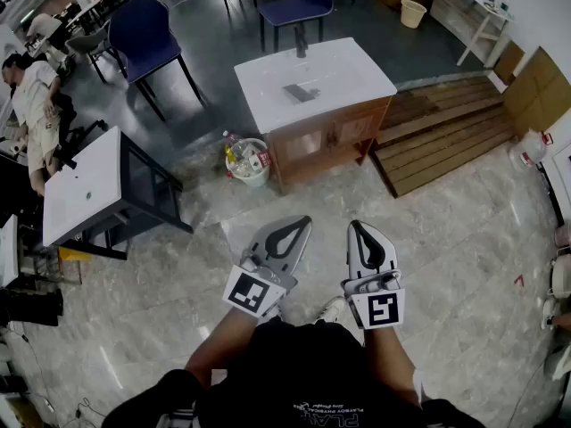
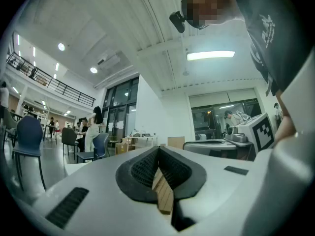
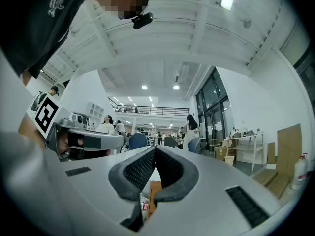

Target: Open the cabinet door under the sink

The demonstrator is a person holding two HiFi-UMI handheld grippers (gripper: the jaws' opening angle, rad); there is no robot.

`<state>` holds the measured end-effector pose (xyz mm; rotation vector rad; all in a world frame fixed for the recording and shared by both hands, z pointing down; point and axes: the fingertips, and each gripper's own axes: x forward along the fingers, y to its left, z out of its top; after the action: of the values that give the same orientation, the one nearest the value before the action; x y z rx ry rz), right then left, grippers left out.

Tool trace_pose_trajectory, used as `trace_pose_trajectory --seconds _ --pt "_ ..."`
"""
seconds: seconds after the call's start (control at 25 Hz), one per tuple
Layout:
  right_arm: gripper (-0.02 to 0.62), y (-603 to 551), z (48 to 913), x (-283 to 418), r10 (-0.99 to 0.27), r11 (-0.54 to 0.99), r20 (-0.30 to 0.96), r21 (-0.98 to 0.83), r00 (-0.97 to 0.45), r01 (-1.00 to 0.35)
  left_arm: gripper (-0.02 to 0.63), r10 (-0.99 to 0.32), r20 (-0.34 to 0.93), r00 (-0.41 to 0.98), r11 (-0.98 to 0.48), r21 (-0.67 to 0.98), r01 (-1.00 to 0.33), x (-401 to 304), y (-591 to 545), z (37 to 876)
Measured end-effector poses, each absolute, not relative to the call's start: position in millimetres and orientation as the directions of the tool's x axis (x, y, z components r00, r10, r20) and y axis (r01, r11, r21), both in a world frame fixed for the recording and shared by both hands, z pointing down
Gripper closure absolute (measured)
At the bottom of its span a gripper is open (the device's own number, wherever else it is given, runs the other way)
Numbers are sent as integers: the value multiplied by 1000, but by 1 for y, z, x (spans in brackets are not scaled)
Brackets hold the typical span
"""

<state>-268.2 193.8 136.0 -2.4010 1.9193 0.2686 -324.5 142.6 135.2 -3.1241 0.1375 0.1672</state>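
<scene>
Marble floor [image 1: 428,239] | sink cabinet [image 1: 326,141] doors shut | left gripper [image 1: 302,223] fingers together | right gripper [image 1: 356,225] fingers together

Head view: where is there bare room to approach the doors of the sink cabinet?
Bare marble floor lies all along the front of the cabinet. It is crowded at the sides: a full bin stands at its left corner, and wooden decking lies beside its right side.
</scene>
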Motion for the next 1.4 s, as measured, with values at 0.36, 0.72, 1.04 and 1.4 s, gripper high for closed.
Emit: trace_pose_trajectory --seconds 0.36,0.72,1.04,1.4 --pt "572 211 134 -243 -954 -226 -210 40 212 -973 583 -110 -105 988 -994 -12 -112 -301 148 140" --pt "572 241 139 -198 -957 -195 -222 25 185 -980 583 -145 -65 987 -988 -41 -148 -267 178 149" --pt "572 220 159 -165 -967 -192 -174 16 187 -981 583 -126 -16 992 -992 -29 -127 -230 163 168" --pt "572 146 171 -120 -980 -159 -125 24 155 -987 583 -131 -18 991 -991 -28 -131 -175 88 182"
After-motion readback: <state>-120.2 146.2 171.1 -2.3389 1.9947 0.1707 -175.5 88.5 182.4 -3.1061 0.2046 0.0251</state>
